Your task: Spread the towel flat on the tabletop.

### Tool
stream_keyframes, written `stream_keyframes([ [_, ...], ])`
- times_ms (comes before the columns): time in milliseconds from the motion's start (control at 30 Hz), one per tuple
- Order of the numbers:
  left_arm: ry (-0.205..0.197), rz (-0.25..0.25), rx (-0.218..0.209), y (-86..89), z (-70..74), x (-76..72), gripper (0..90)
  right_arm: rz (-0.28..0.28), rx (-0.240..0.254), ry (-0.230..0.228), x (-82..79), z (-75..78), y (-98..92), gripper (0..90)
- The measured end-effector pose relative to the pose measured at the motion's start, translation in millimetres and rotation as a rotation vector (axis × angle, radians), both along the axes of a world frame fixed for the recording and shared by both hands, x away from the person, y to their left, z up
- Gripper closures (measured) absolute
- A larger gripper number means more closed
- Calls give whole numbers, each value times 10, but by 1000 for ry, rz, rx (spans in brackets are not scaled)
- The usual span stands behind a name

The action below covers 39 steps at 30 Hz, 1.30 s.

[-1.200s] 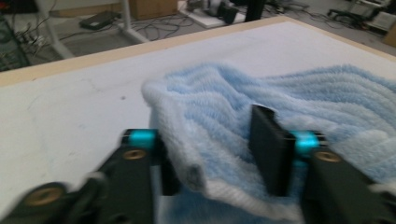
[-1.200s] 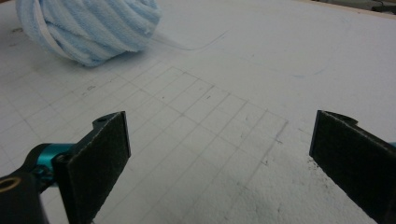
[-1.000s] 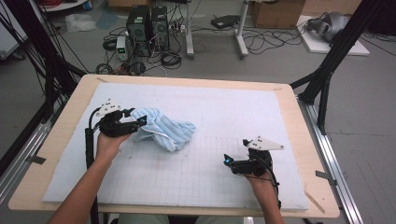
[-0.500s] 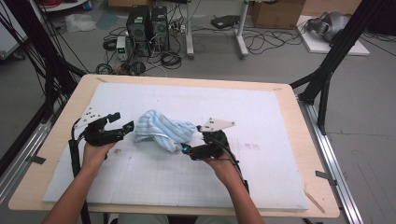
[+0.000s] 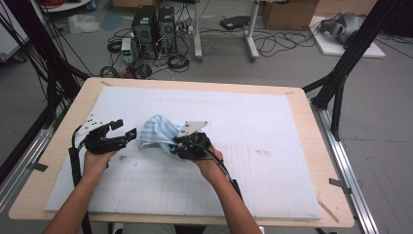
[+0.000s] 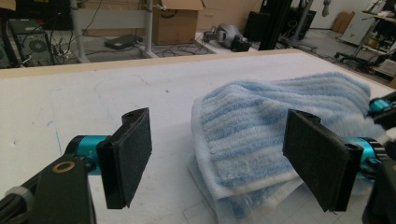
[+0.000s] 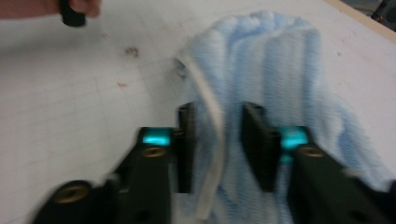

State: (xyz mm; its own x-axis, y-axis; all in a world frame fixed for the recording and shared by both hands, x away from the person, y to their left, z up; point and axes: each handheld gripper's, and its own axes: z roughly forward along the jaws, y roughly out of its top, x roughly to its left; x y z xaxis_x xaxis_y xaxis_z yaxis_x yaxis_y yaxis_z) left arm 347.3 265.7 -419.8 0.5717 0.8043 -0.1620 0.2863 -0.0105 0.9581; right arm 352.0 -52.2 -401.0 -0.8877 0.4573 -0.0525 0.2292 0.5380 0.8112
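Grey floor across the top of the frame — computer towers upper left, tangled cables, cardboard box upper right.

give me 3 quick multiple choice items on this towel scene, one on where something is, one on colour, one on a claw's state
1. Where does the towel lie on the mat?
A. far right corner
B. left of the middle, between the two claws
C. hanging off the near edge

2. What colour is the towel?
A. light blue
B. red
C. dark green

3. How does the left claw stand?
A. shut on the towel
B. shut on nothing
C. open, its pads clear of the towel

Answers:
1 B, the high view shows it between the left claw and the right claw.
2 A, the left gripper view shows pale blue ribbed cloth.
3 C, its jaws stand wide apart in the left gripper view, gripping nothing.
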Motion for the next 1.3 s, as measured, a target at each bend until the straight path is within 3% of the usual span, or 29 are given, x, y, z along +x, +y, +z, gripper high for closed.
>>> stream_keyframes([
  [33, 2, -2, -3, 5, -1, 0, 248, -7, -4, -7, 11, 3, -11, 863],
  [67, 1, -2, -3, 8, -2, 1, 252, -23, 3, -13, 15, 18, -36, 874],
  [300, 7, -8, -1, -5, -16, 11, 270, -131, 90, -12, 85, 173, -402, 879],
  [567, 12, -28, 7, -44, -23, 14, 289, -218, 129, -46, 76, 337, -745, 879],
  [833, 25, -81, 28, -107, -39, 14, 370, -352, 172, -97, 22, 484, -1226, 879],
  [933, 26, -85, 33, -122, -45, 16, 367, -462, 142, -107, 1, 472, -1426, 879],
  [1000, 28, -86, 34, -127, -50, 18, 362, -529, 132, -78, 0, 416, -1579, 879],
  [1133, 31, -88, 35, -134, -55, 18, 359, -587, 86, -30, -29, 234, -1804, 879],
  [1300, 33, -99, 42, -163, -63, 19, 360, -701, -38, 15, -56, 33, -1973, 869],
])
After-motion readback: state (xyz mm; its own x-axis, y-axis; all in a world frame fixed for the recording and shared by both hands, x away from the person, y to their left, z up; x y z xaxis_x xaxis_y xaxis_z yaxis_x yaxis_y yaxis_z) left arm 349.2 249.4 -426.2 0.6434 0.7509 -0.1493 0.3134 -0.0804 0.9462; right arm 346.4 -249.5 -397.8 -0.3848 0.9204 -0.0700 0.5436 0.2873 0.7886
